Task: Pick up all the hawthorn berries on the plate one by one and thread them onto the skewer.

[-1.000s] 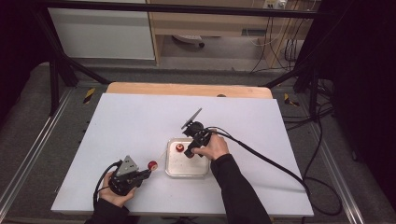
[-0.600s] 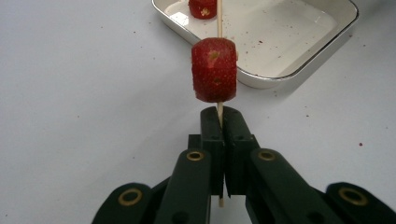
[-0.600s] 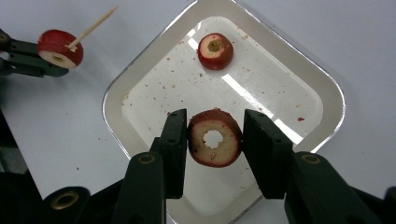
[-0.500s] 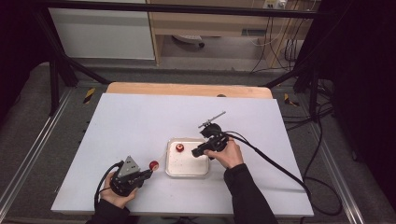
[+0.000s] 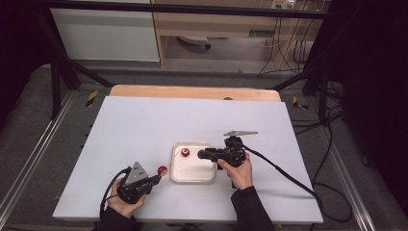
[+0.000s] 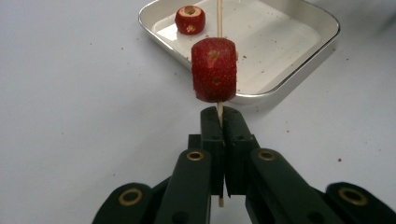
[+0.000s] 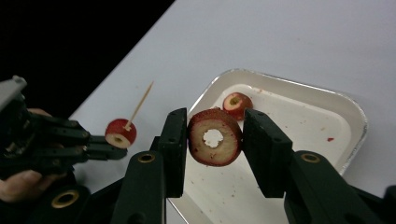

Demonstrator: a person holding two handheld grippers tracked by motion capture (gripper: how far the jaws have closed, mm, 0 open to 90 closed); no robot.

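My left gripper (image 6: pixel 219 114) is shut on a thin wooden skewer (image 6: pixel 218 14), and a red strawberry piece (image 6: pixel 214 70) is threaded on it just beyond the jaws. In the high view that gripper (image 5: pixel 155 177) rests at the table's front left, its strawberry (image 5: pixel 162 169) left of the metal tray (image 5: pixel 192 172). My right gripper (image 7: pixel 212 123) is shut on a cored strawberry piece (image 7: pixel 215 136), held above the tray (image 7: pixel 336 121). Another strawberry (image 7: pixel 237 105) lies in the tray's far corner (image 5: pixel 185 152). The right gripper (image 5: pixel 202 154) points left over the tray.
The white tabletop (image 5: pixel 159 125) spreads wide behind and beside the tray. A cable (image 5: pixel 284 171) trails from the right gripper toward the table's right edge. Red specks dot the tray floor (image 6: pixel 280 42). Black frame posts stand beyond the table.
My right gripper has drawn back to the right and turned to point left across the tray, carrying its strawberry piece. The left gripper has stayed put.
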